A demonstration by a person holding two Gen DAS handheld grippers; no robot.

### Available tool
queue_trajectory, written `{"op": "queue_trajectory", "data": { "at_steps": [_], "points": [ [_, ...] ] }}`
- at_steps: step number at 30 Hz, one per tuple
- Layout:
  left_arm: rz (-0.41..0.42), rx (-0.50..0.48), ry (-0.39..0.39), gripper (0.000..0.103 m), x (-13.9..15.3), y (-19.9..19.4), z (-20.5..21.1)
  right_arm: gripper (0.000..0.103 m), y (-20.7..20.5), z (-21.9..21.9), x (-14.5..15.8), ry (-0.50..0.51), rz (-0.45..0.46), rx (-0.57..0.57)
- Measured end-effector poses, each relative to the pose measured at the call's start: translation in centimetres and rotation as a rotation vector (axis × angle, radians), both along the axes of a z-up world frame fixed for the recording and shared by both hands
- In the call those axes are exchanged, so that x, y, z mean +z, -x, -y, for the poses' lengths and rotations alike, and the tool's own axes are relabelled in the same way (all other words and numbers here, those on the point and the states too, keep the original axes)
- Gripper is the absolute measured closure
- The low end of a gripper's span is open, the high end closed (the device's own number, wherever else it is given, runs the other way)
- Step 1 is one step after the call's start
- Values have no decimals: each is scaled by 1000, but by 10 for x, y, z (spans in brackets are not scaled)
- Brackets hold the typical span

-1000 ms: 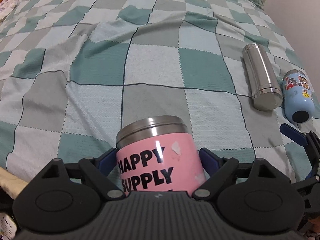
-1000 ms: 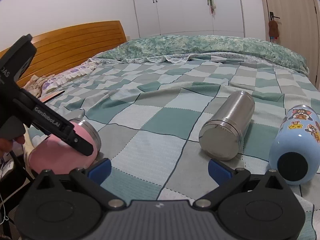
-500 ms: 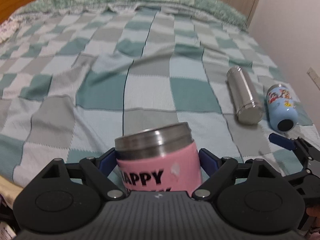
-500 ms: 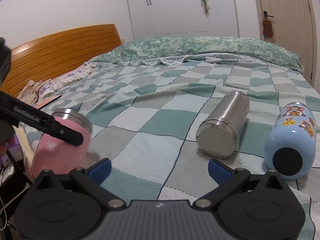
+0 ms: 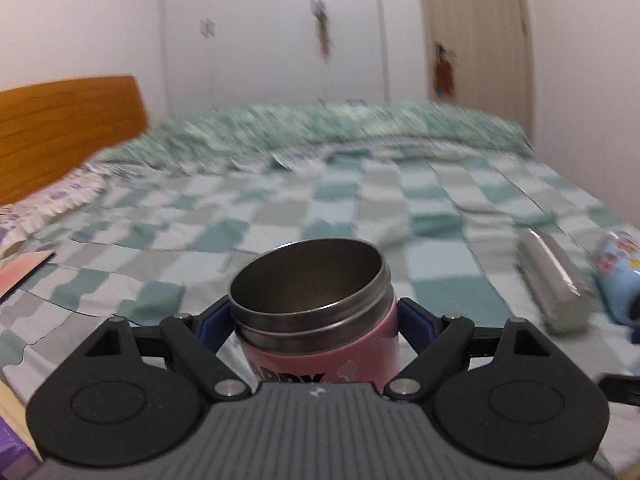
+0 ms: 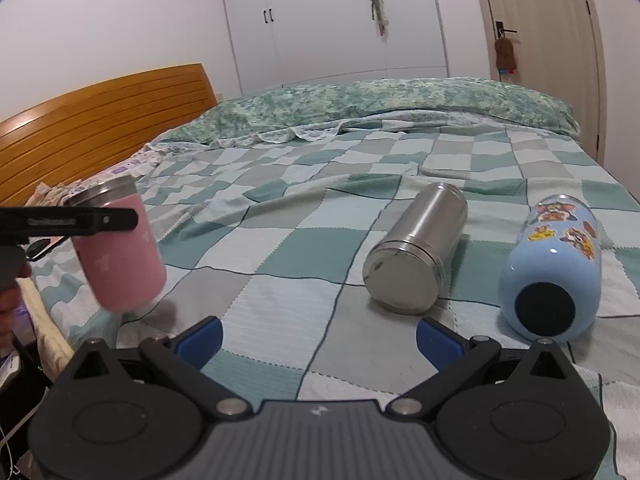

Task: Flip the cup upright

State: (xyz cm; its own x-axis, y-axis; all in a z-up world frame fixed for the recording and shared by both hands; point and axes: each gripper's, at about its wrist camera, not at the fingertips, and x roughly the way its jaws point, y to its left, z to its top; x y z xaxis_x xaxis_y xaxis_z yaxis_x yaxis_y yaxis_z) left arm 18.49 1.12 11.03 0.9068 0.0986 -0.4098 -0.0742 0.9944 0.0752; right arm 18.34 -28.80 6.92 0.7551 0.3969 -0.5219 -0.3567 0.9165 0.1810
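The pink cup (image 5: 324,344) with a steel rim sits between the blue pads of my left gripper (image 5: 314,318), which is shut on it. Its open mouth faces up and a little away from me. In the right wrist view the same cup (image 6: 120,256) stands nearly upright, slightly tilted, its base close to the checked bedspread (image 6: 288,264) near the bed's left edge. My right gripper (image 6: 318,338) is open and empty, low over the bedspread, pointing between the cup and the steel flask.
A steel flask (image 6: 416,248) and a light blue cartoon bottle (image 6: 554,268) lie on their sides to the right. A wooden headboard (image 6: 100,128) is at the left, with pillows, a wardrobe and a door at the back.
My left gripper has tilted the pink cup from lying almost flat to nearly upright, so its open mouth now shows. The right gripper has barely moved.
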Motion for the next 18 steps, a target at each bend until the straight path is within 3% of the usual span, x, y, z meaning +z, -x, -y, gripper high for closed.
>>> {"op": "queue_trajectory", "data": {
  "at_steps": [4,6,8,9,11,15,18],
  "points": [
    [52,18,63,16,-31,0,-15,0,4,0,0,9,-3,-18],
    [123,6,50,15,-41,11,-15,0,7,-2,1,17,0,-22],
    [138,-5,33,15,-44,16,-12,0,12,-2,3,26,5,-26],
    [147,-6,25,14,-44,18,-10,0,14,-3,4,29,8,-29],
    [176,-12,24,0,-40,27,-10,0,19,-5,7,37,17,-35],
    [286,-23,-12,0,-25,54,-5,0,35,-8,18,45,59,-40],
    [299,-67,-11,0,-16,76,-2,0,50,-11,24,52,93,-50]
  ]
}}
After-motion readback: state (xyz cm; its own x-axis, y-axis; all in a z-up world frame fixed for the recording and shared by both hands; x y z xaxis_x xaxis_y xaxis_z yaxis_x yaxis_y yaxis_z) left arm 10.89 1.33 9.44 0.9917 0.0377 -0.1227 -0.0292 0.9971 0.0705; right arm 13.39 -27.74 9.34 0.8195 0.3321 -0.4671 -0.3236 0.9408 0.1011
